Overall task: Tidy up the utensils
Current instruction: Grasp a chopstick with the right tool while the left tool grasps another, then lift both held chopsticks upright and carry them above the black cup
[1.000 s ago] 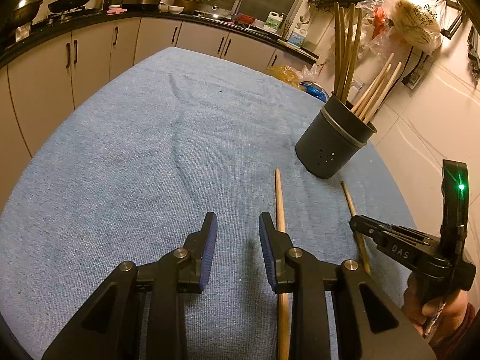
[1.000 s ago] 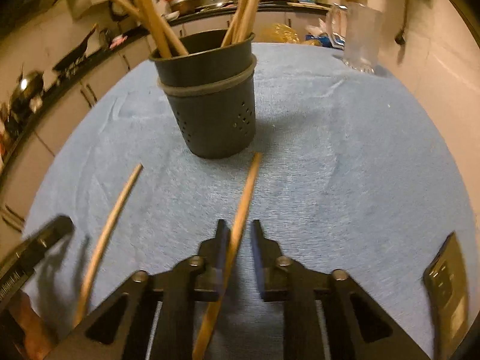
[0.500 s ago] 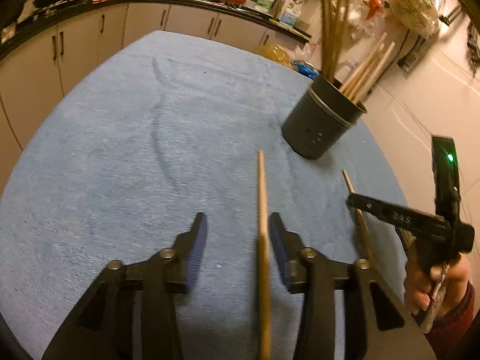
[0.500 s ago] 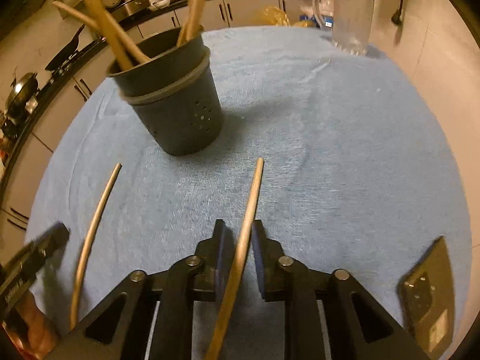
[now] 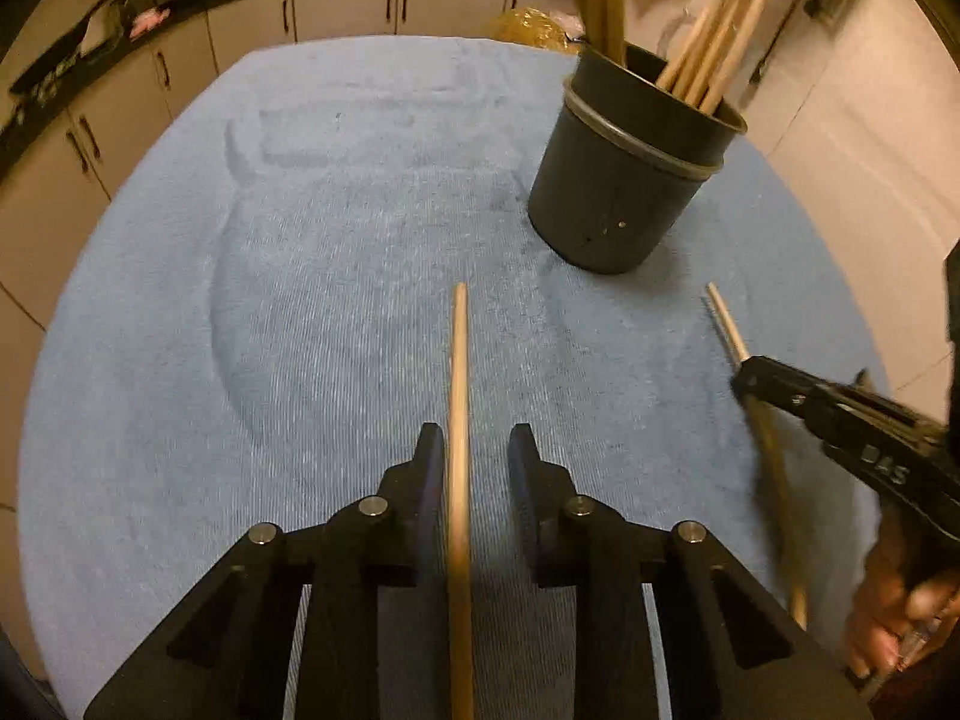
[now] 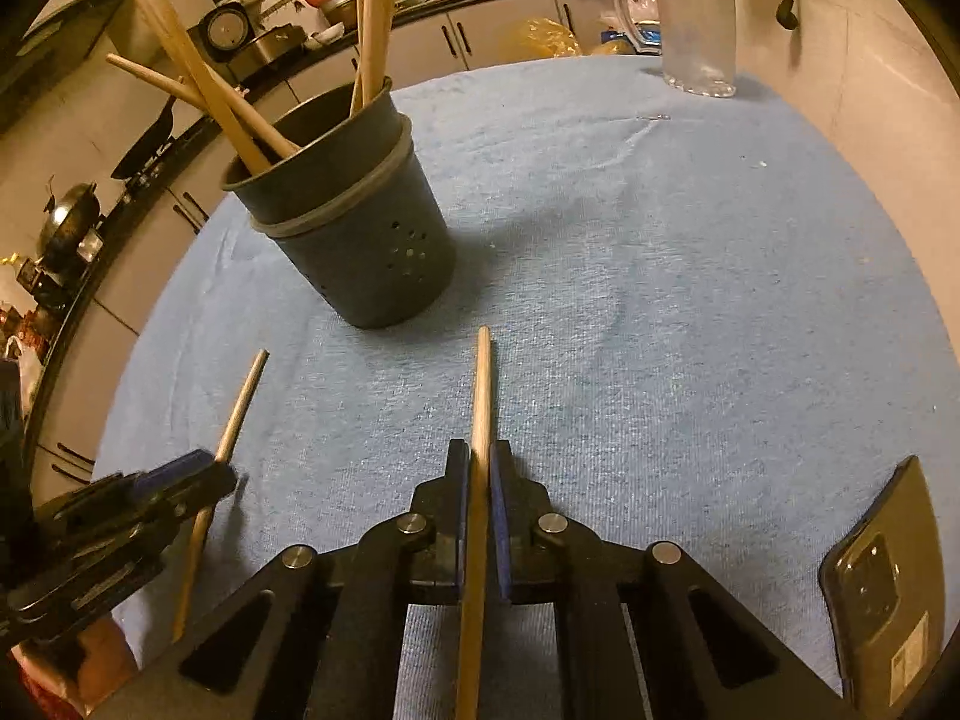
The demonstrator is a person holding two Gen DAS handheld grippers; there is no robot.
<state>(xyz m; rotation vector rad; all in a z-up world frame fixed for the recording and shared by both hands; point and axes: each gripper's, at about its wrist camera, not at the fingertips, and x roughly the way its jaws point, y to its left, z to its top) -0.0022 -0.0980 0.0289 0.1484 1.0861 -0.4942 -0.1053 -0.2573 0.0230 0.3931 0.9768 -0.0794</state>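
A wooden chopstick (image 5: pixel 459 360) lies on the blue cloth between the fingers of my left gripper (image 5: pixel 474 438). Its jaws are closing: the left pad touches the stick, while a gap remains at the right pad. My right gripper (image 6: pixel 478 450) is shut on a second chopstick (image 6: pixel 482 384), which points toward the dark utensil holder (image 6: pixel 360 240). That holder (image 5: pixel 624 180) stands upright with several chopsticks in it. In the left wrist view the right gripper (image 5: pixel 741 381) sits at the right, over its chopstick (image 5: pixel 726 324). The right wrist view shows the left gripper (image 6: pixel 210 468) at the left, on its stick (image 6: pixel 243 396).
A blue cloth (image 6: pixel 660 300) covers the table. A dark phone (image 6: pixel 882 588) lies near the front right edge. A clear glass jug (image 6: pixel 696 24) stands at the back right. Kitchen cabinets and a counter run behind the table, and a hand (image 5: pixel 900 612) holds the right gripper.
The left gripper shifted sideways so the chopstick now lies between its jaws, which widened and then narrowed. The right gripper's jaws closed onto their chopstick.
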